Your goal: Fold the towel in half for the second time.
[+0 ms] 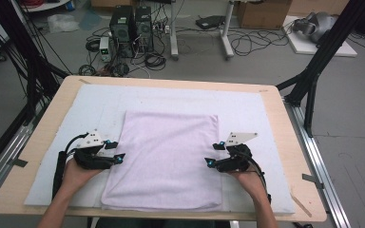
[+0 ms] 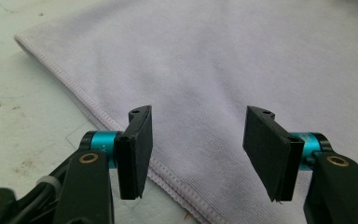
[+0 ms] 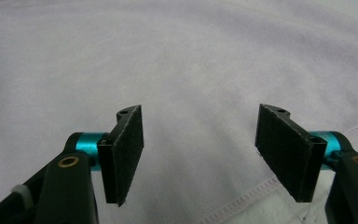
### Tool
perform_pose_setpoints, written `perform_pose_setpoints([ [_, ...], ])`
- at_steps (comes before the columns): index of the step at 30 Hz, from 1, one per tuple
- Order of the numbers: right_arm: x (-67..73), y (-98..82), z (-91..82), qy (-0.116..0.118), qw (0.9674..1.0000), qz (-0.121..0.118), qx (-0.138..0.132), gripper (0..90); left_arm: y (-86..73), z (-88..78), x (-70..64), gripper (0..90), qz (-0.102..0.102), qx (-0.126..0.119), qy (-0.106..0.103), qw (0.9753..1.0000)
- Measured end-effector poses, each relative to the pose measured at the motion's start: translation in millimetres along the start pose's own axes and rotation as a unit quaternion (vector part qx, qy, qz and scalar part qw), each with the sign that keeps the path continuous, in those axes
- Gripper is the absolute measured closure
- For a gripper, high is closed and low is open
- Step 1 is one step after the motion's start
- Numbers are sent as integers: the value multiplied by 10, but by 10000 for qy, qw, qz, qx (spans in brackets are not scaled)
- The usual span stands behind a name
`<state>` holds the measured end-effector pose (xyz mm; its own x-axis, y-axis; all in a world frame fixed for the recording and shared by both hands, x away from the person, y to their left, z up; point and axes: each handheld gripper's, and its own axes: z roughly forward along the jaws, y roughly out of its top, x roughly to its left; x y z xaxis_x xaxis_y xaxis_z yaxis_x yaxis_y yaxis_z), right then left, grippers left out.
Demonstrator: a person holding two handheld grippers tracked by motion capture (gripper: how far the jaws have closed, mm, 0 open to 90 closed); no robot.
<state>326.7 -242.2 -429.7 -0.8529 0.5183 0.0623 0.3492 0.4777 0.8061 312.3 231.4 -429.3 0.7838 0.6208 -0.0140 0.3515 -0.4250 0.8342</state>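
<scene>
On a wooden table [image 1: 285, 142] centre frame, we hold the left gripper [image 1: 115, 152] and right gripper [image 1: 215, 155], jaws apart and empty, at a lilac towel's [image 1: 166, 156] side hems.

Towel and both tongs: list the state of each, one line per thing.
Lilac towel: folded into a rectangle, lying flat on the white mat, held by nothing.
Left tongs: open, jaws apart over the towel's left hem, nothing between the pads.
Right tongs: open, jaws apart over the towel's right edge, nothing gripped.
White mat: spread flat on the wooden table.
</scene>
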Motion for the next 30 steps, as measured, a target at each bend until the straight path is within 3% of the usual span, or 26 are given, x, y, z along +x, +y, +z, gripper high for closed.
perform_pose_setpoints([
  [9, -3, 15, 14, 4, 10000, -18, 21, 321, 15, 2, 2, 425, 75, 32, 38, 10000],
  [12, -72, 37, 39, 19, 10000, 35, 38, 321, 40, 26, 40, 426, 41, 79, 78, 9999],
  [19, -351, 171, 109, -35, 9997, 224, 65, 324, 144, 119, 295, 460, -191, 177, 161, 9995],
  [24, -586, 249, 150, -93, 9991, 392, 157, 325, 287, 254, 499, 487, -198, 367, 244, 9988],
  [30, -841, 413, 195, -272, 9984, 391, 316, 324, 496, 384, 755, 500, -278, 482, 315, 9980],
])
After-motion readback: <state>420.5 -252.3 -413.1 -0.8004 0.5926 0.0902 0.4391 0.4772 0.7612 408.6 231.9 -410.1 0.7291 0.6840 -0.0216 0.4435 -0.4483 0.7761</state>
